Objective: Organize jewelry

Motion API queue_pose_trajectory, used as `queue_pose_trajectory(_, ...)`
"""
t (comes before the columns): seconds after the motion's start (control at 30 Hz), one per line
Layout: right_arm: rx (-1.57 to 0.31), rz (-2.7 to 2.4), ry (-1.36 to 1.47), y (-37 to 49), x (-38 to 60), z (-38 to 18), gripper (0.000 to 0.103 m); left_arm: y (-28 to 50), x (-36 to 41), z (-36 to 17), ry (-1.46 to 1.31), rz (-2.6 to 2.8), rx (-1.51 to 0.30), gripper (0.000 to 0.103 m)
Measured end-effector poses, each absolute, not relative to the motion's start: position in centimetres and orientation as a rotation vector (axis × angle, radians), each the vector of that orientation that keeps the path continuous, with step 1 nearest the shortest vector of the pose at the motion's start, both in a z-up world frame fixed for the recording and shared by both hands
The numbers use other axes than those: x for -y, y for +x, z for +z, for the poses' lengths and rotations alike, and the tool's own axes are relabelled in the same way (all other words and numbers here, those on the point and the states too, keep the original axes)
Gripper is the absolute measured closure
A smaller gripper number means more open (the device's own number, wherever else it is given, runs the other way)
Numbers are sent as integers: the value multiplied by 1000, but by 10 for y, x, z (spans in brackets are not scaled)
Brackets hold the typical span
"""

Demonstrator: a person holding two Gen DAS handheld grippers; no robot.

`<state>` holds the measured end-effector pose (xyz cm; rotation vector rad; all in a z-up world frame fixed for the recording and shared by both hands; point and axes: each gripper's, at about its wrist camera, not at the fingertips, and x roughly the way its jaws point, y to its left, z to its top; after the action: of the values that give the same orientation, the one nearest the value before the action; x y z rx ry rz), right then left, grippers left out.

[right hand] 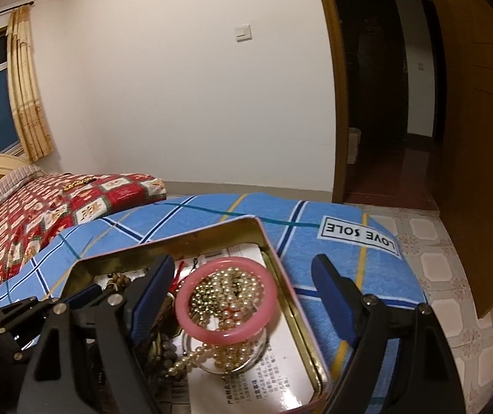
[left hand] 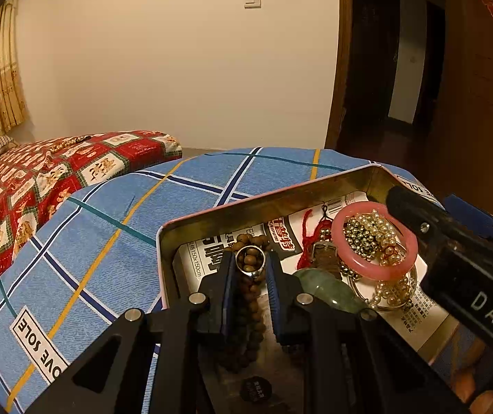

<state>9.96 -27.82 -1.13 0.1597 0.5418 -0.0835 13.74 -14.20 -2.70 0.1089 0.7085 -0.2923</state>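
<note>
A metal tin (left hand: 232, 208) (right hand: 163, 241) sits on the blue plaid blanket (left hand: 115, 207). It holds a pink bangle (left hand: 374, 241) (right hand: 225, 296) over gold and pearl beads (left hand: 367, 234) (right hand: 227, 293), a brown wooden bead strand (left hand: 255, 303), a green jade piece (left hand: 329, 291) and a red cord (left hand: 310, 238). My left gripper (left hand: 250, 262) is shut on a silver ring (left hand: 250, 259) just above the tin's left part. My right gripper (right hand: 243, 276) is open, with one finger inside the tin left of the bangle and the other outside the tin's right wall.
A red patterned quilt (left hand: 39, 172) with a bead strand (left hand: 70, 142) on it lies at the back left. Printed papers (right hand: 256, 383) line the tin's bottom. The tiled floor (right hand: 446, 258) and an open doorway (right hand: 384, 103) are to the right.
</note>
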Motion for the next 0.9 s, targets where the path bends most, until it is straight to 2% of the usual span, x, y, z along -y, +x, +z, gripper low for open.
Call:
queue_pose_trajectory(0.27,-543,-152,217,94,291,-13,18,136,147,-29,136,-293,-712,84)
queue_pose_trajectory(0.33,-539,-161,215,92,290,-13,18,135,152,-29,159,-303,-711,73)
queue_pose_trajectory(0.4,-538,-167,204,91,287,-12,18,132,154,-28,175,-294,-696,56)
queue_pose_trajectory(0.5,-533,-169,184,89,283,-11,17,129,154,-26,177,-282,-678,41)
queue_pose_trajectory(0.6,-529,-170,172,89,281,-11,16,129,154,-25,180,-269,-676,37)
queue_pose_trajectory(0.9,-547,-174,184,92,284,-13,10,130,153,-26,176,-263,-685,37)
